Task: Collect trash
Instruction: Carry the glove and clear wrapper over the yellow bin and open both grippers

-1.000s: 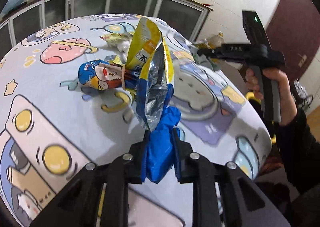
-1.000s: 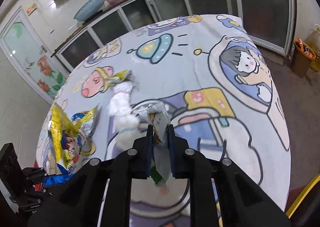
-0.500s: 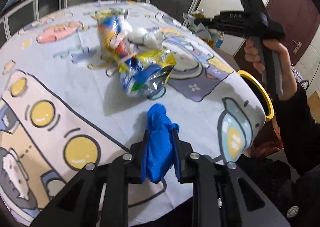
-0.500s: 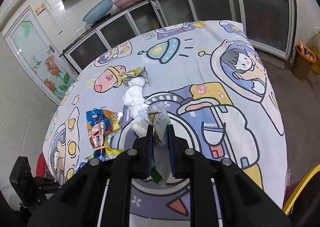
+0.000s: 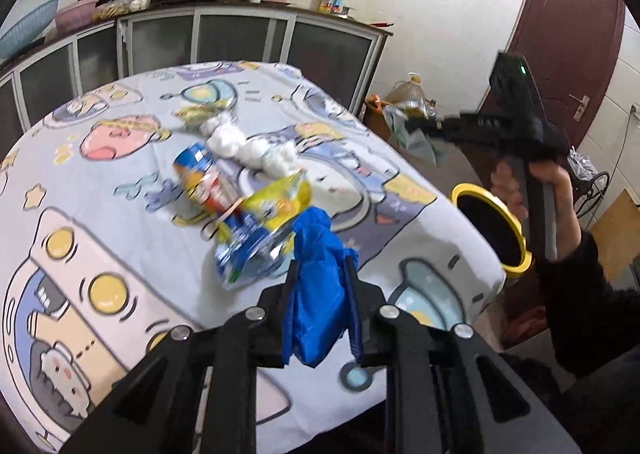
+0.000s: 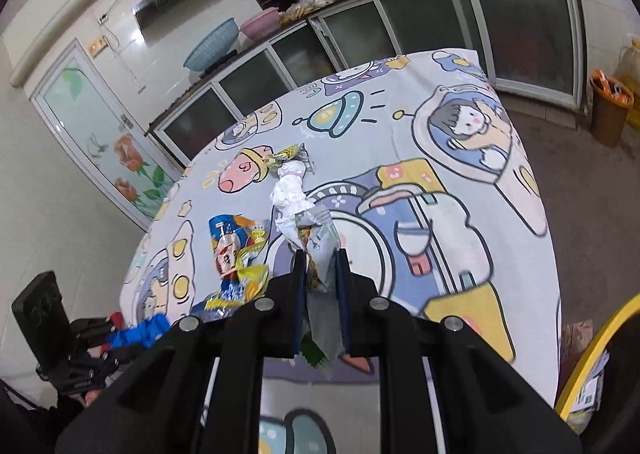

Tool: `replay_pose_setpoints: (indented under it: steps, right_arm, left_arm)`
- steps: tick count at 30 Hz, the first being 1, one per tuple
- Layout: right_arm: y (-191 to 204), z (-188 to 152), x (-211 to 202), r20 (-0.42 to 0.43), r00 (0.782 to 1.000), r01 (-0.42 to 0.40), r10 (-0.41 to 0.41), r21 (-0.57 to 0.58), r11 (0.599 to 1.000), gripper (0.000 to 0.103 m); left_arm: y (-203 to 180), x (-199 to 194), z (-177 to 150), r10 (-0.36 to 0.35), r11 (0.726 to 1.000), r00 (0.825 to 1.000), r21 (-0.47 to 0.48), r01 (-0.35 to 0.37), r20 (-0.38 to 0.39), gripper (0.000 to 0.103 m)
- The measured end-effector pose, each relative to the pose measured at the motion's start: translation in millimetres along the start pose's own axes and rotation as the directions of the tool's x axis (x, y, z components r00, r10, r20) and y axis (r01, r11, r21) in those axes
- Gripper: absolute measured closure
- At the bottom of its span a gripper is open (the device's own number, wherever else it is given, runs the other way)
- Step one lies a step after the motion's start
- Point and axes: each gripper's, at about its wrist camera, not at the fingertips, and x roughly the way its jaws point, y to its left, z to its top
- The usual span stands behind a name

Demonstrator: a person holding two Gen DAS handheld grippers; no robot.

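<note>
My left gripper [image 5: 322,266] is shut on a crumpled blue plastic piece [image 5: 316,294], held over the near edge of the cartoon-print table [image 5: 100,189]. Just beyond it lie a yellow-and-blue snack bag [image 5: 264,230], a blue-and-orange bag [image 5: 204,181], a white crumpled tissue [image 5: 252,147] and a small yellow wrapper [image 5: 204,111]. My right gripper [image 6: 320,258] is shut on a pale silvery wrapper [image 6: 318,242] above the table. In the left wrist view, the right gripper [image 5: 416,127] hangs beyond the table's right edge, above a yellow-rimmed bin [image 5: 516,228].
A person's hand and dark sleeve [image 5: 560,221] hold the right gripper. A brown bin with rubbish [image 6: 610,109] stands on the floor by the glass-fronted cabinets [image 6: 400,25]. A dark red door [image 5: 568,33] is at the far right. The yellow bin rim [image 6: 592,346] shows at the lower right.
The yellow snack bag that stood up in front of my left gripper now lies on the table. Both grippers have drawn back and risen, each keeping its piece.
</note>
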Motion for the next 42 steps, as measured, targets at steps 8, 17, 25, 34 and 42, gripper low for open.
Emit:
replay_pose_setpoints:
  steps: [8, 17, 25, 34, 42]
  right_arm:
    - [-37.1, -29.5, -51.5, 0.056, 0.998, 0.023, -0.028, 0.075, 0.997, 0.089]
    - [-92.4, -55.0, -121.9, 0.155, 0.978, 0.112, -0.142, 0.186, 0.976, 0.088]
    - [-139.9, -81.2, -176.0, 0.207, 0.937, 0.216, -0.281, 0.288, 0.933, 0.088]
    - [-179.6, -109.9, -209.9, 0.227, 0.894, 0.285, -0.386, 0.376, 0.882, 0.088]
    - [-210.1, -132.8, -222.7, 0.211, 0.868, 0.327, -0.45, 0.438, 0.837, 0.088]
  left_arm:
    - [-62.2, 28.5, 34.3, -0.047, 0.995, 0.999, 0.088, 0.045, 0.017, 0.084]
    - [-145.2, 65.2, 68.7, -0.128, 0.969, 0.991, 0.217, 0.12, 0.025, 0.084]
    - [-211.1, 103.2, 87.7, -0.197, 0.931, 0.98, 0.311, 0.189, -0.008, 0.084]
    - [-266.8, 143.4, 96.4, -0.246, 0.897, 0.968, 0.367, 0.248, -0.054, 0.084]
    - [-301.0, 173.9, 97.2, -0.256, 0.879, 0.962, 0.391, 0.272, -0.095, 0.084]
